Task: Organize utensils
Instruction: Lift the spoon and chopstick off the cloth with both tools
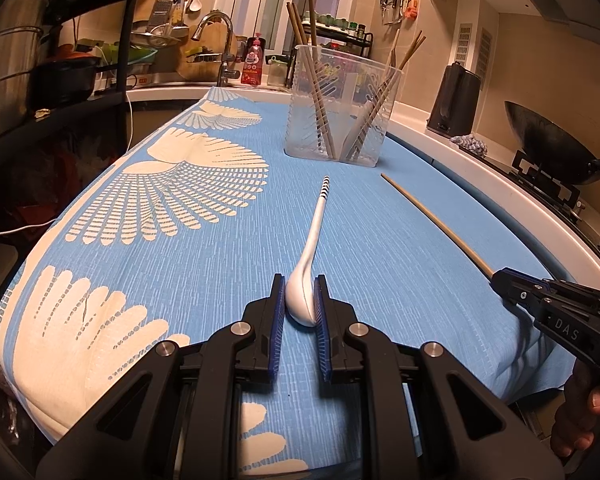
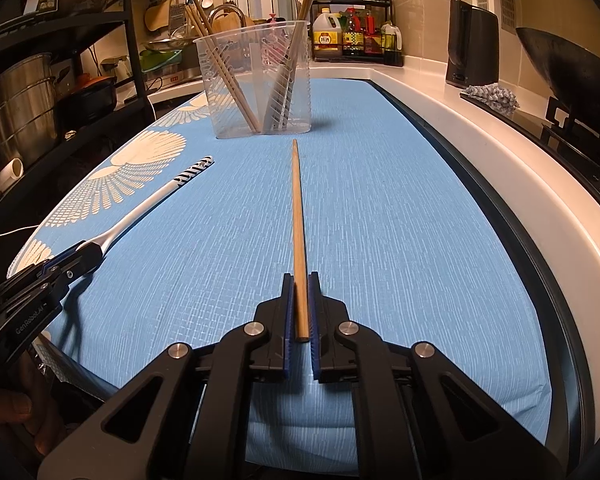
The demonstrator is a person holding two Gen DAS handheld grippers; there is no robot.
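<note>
While both grippers rest low on the blue patterned tablecloth [image 1: 380, 240], the left gripper [image 1: 300, 300] clamps the bowl of a white soup spoon [image 1: 306, 276], its handle lying toward the clear plastic utensil holder [image 1: 340, 108]; the right gripper [image 2: 299, 304] pinches the near end of a wooden chopstick [image 2: 298, 220] lying on the cloth, pointing at that holder, where more chopsticks stand

Left gripper [image 1: 299, 300] and right gripper [image 2: 299, 306]: black angular plastic, 2 fingers each, blue ribbed pads [image 1: 278, 320], silver round bolts.
</note>
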